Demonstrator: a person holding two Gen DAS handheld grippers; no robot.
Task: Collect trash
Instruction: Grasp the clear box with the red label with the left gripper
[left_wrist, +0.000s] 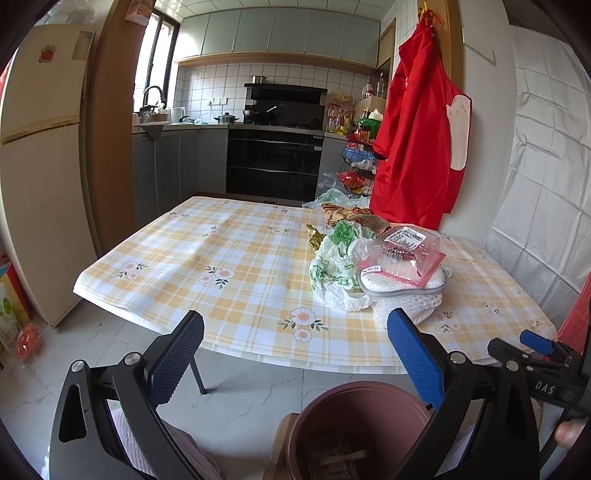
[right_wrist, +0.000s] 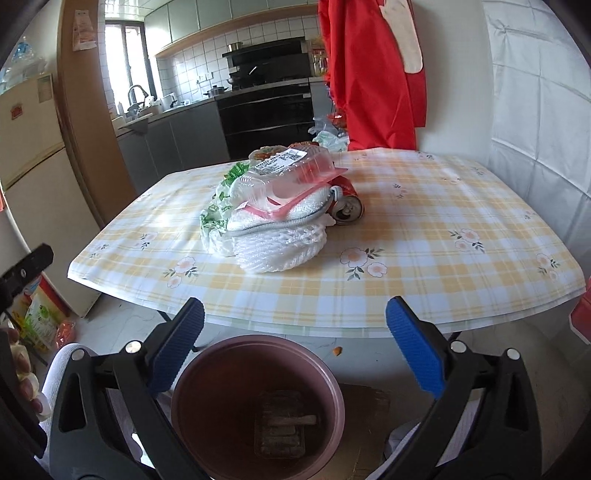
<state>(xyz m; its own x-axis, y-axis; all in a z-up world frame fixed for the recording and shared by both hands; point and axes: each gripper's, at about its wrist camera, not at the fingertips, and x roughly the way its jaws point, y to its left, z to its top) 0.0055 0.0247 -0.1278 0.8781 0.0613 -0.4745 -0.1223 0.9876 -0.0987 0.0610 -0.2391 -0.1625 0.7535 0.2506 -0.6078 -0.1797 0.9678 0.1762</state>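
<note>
on the checked tablecloth of the table (right_wrist: 424, 236), toward its middle, lies the trash still to be collected, heaped in one pile: a clear pink-rimmed plastic box (right_wrist: 291, 173) rests on top of a white foam net (right_wrist: 280, 247), with a green-and-white plastic bag (right_wrist: 216, 218) pressed against the pile on its window side and a red drinks can (right_wrist: 347, 208) touching it on the wall side. below the near table edge stands the brown bin (right_wrist: 255, 402), mouth up and almost bare inside, presumably put there so that items carried off the table can be dropped straight down. the left gripper (left_wrist: 295, 350) and the right gripper (right_wrist: 294, 347) both hover released over the bin, jaws wide apart and holding nothing, apart from the pile; this reads as the start of a reach. the can lies on its side, long axis roughly level, its opened top turned toward the right wrist camera. the plastic box sits tilted, its long axis running from the window side to the wall side. the foam net looks soft and likely to deform when pinched.
</note>
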